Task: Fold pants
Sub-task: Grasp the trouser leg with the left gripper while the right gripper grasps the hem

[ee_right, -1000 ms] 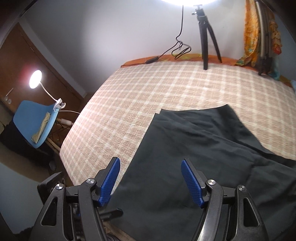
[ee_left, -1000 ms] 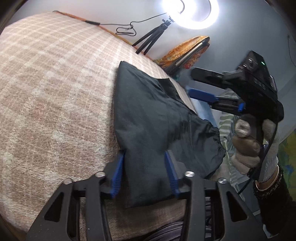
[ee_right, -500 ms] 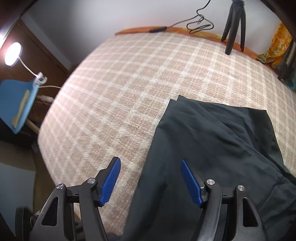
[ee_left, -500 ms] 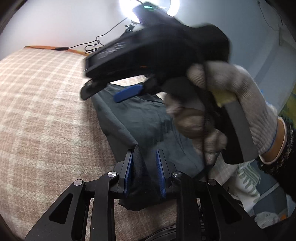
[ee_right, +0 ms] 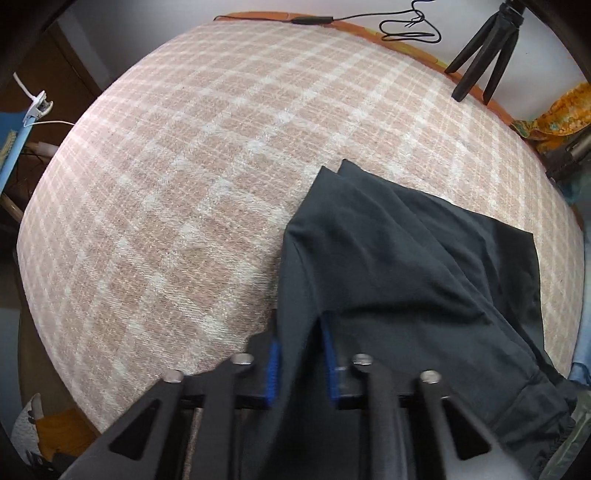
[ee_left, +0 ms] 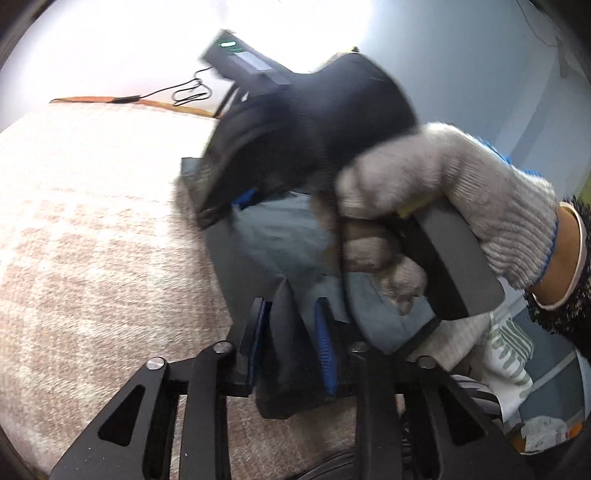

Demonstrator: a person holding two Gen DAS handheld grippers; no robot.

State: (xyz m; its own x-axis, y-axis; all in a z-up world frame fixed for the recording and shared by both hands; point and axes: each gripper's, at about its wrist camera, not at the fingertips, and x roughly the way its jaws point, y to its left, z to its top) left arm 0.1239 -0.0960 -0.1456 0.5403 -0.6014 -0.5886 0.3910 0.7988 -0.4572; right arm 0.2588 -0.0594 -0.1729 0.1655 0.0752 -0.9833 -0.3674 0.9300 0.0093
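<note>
Two grippers of mine are on the pants [ee_right: 399, 266], which lie on the bed [ee_right: 192, 192] with its checked cover. My right gripper [ee_right: 301, 363] points down at the near edge of the dark cloth; its jaws are closing, and a raised fold of the pants stands between the blue pads, which look to press on it. Beyond that gripper the pants spread away to the right, with bare cover to the left. Far ahead stand a tripod [ee_right: 484, 66] and a coiled cable [ee_right: 406, 29] by the wall, and an orange cloth [ee_right: 554, 118] lies at the right.

My left gripper [ee_left: 291, 343] has a bunch of the pants [ee_left: 280, 258] between its pads, the left pad against the cloth, the right one at its side; its jaws are opening slightly. Right in front of it my gloved right hand [ee_left: 461, 192] and the black body of the other gripper fill the view and hide most of the pants beyond. Bare cover [ee_left: 92, 221] lies to the left.
</note>
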